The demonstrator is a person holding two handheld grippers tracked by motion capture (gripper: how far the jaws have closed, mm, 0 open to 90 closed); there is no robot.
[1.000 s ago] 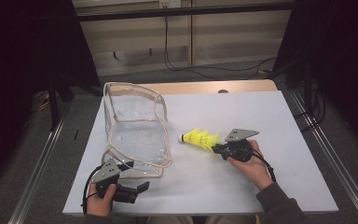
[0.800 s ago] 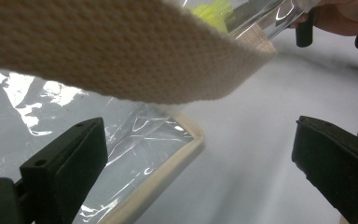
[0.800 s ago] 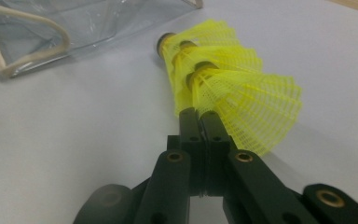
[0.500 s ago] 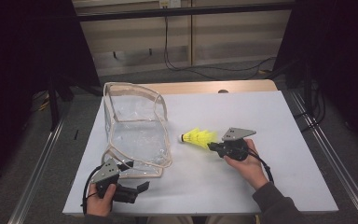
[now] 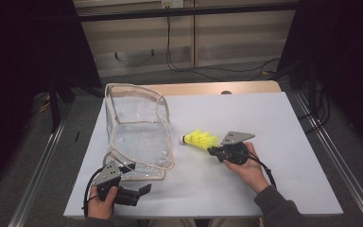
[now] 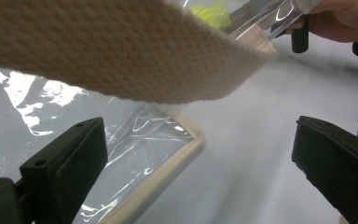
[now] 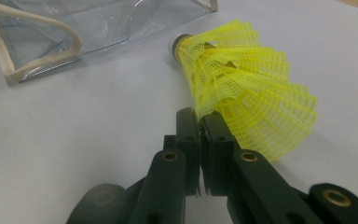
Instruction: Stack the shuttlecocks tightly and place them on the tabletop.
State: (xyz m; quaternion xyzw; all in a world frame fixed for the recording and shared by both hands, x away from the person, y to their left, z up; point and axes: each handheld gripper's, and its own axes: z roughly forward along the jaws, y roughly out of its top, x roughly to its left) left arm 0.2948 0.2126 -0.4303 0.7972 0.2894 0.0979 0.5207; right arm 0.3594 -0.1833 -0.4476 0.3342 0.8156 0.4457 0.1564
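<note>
One white table (image 5: pixel 274 118) fills my screen; on its left stands a clear plastic bag (image 5: pixel 137 127) with woven beige trim. My left gripper (image 5: pixel 139 191) rests low by the bag's near corner, jaws spread wide. My right gripper (image 5: pixel 211 151) lies level, clamped on the yellow mesh shuttlecock (image 5: pixel 201 139), its cork toward the bag

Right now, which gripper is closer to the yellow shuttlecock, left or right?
Right. The right gripper is shut on the rim of the yellow shuttlecock. The left gripper sits open at the table's near edge, by the clear bag's corner.
</note>
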